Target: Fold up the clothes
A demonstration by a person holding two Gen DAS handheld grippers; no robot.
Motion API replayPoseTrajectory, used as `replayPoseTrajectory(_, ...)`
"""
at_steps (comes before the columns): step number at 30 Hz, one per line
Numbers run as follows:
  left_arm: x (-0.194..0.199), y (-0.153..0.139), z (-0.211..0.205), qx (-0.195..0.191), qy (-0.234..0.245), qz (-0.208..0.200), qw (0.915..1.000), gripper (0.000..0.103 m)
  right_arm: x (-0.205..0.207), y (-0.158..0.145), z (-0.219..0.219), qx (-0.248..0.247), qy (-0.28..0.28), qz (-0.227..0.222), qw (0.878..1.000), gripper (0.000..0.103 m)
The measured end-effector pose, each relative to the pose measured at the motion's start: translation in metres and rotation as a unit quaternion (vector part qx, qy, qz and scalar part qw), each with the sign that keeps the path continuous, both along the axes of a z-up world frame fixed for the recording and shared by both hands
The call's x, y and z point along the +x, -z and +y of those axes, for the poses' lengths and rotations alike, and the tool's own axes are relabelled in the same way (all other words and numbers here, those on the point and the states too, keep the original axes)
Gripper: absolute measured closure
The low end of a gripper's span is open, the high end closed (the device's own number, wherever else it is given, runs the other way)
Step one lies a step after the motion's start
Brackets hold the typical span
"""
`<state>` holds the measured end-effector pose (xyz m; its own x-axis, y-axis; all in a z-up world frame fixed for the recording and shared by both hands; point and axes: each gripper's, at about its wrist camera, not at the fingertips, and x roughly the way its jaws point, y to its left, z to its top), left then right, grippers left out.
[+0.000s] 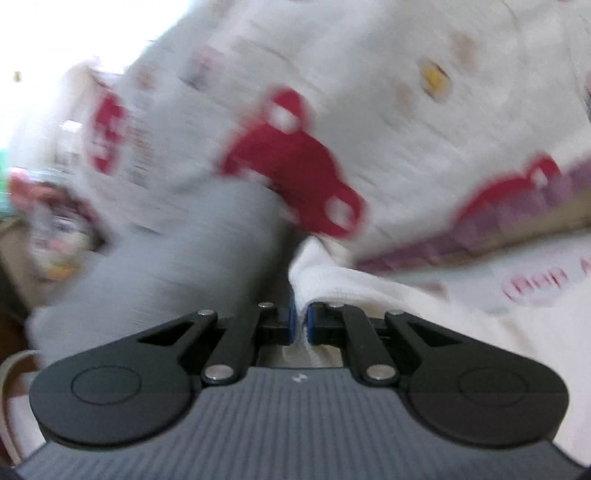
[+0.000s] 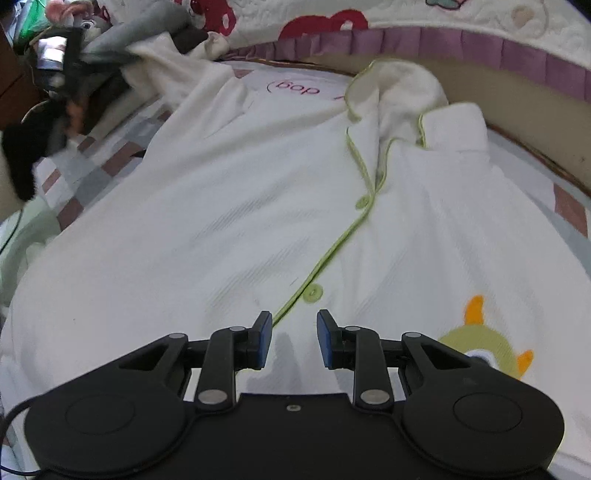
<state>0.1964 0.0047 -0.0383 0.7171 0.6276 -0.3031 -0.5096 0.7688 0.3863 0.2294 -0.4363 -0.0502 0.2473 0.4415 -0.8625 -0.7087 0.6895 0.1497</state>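
Bedding fills the background: a quilt [image 2: 424, 14] printed with red shapes and edged in purple frill is bunched along the far side of the bed, and a checked sheet [image 2: 70, 206] shows beneath my work.

On that sheet lies the white shirt [image 2: 221, 221], front up, spread nearly flat. Its green-piped button strip [image 2: 334, 242] runs from just ahead of my right tongs [image 2: 294, 339] away to the collar [image 2: 391, 88], so the long axis points from me toward the frill, collar end farthest. A green monster patch [image 2: 480, 350] sits on the front just right of these tongs.

My right tongs are released, jaws apart and empty, hovering over the lower front beside the bottom button [image 2: 313, 293].

My left tongs [image 1: 301, 325] are clenched on a white fold of the shirt [image 1: 321, 273]; in the right view they sit at the far left corner, by the sleeve end near a grey garment [image 2: 147, 26]. That view is heavily blurred.

I judge the left side is about to be folded inward. The left hand is nearer that sleeve, while the right is better placed for the hem.
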Motion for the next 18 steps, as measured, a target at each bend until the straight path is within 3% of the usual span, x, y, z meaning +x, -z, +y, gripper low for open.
replayPoseTrajectory(5, -0.043, -0.026, 0.014, 0.016, -0.038, -0.021, 0.9989, 0.098, -0.008, 0.002, 0.002, 0.001, -0.005, 0.009, 1.000, 0.070)
replayPoseTrajectory(9, -0.055, -0.037, 0.023, 0.025, -0.051, -0.022, 0.9982, 0.098, -0.012, 0.001, 0.006, 0.000, -0.004, 0.005, 1.000, 0.069)
replayPoseTrajectory(12, -0.069, -0.048, 0.022, 0.045, -0.070, -0.045, 0.9956, 0.097, -0.016, 0.000, 0.010, 0.006, 0.001, 0.003, 1.000, 0.067)
replayPoseTrajectory(18, -0.095, -0.028, 0.032, 0.006, -0.100, -0.055, 0.9935, 0.097, -0.034, 0.007, 0.009, -0.014, -0.005, 0.007, 1.000, 0.063)
